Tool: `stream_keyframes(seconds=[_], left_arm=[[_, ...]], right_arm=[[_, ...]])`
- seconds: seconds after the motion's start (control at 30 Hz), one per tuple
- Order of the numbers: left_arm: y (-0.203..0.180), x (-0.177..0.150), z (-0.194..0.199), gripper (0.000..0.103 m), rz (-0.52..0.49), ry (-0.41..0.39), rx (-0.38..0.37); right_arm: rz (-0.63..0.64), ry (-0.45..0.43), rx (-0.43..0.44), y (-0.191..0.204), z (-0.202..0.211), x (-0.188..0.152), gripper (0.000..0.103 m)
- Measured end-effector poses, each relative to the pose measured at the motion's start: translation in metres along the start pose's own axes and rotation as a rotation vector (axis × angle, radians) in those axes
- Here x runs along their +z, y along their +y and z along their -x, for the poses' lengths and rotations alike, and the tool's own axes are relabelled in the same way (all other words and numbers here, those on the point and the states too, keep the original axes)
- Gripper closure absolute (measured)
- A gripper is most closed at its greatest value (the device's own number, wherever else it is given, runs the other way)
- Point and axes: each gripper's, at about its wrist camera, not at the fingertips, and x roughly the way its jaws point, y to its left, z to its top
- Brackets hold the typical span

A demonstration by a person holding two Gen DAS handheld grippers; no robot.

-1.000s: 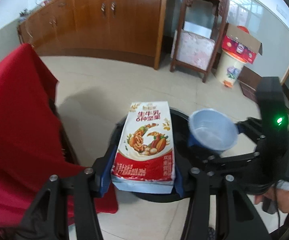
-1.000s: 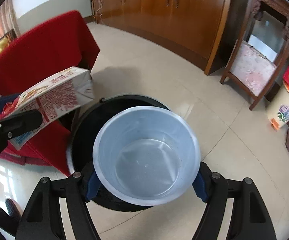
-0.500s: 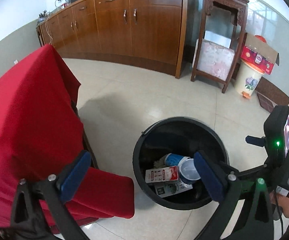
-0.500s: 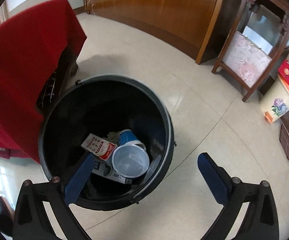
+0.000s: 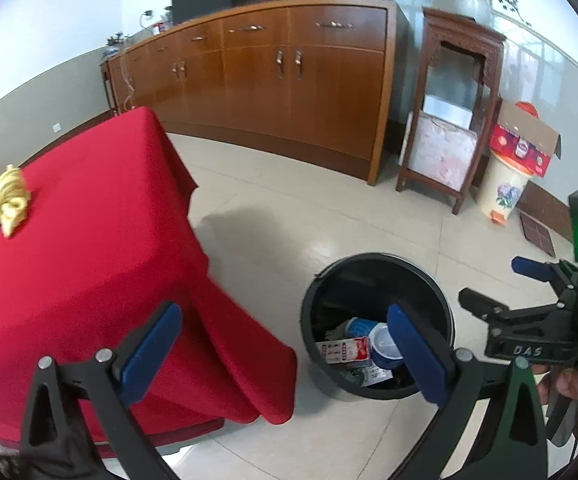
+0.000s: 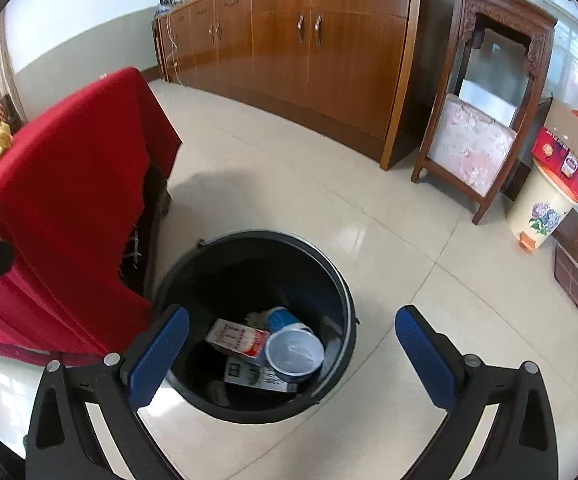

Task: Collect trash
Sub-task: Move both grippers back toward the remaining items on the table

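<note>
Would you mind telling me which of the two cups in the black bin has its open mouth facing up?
The pale blue cup nearest the bin rim shows its open mouth and bare inside; the blue-and-white cup behind it lies tipped, showing its outer wall.

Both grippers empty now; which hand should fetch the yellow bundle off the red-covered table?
Probably left. The left gripper is open beside the red tablecloth holding the yellow bundle; the right gripper is open over the black bin.

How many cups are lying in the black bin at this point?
2. A pale blue cup lies mouth-up near the right wall of the bin; a second blue cup lies just behind it. Others may be hidden underneath.
</note>
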Motion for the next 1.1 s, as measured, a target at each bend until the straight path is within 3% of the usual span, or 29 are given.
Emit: stream_keyframes(seconds=[0.57,0.97,1.1], left_arm=[[0.102,-0.011,0.067,0.0,0.145,-0.116,0.133],[0.222,-0.04,0.105,0.0,0.296,-0.161,0.244],[0.272,-0.048,0.118,0.0,0.316,-0.179,0.349]], right_arm=[[0.084,-0.137,0.103,0.113,0.058,0.036,0.0],[0.191,-0.211,0.298,0.245,0.069,0.07,0.0],[0.273,-0.162,0.32,0.3,0.062,0.086,0.0]])
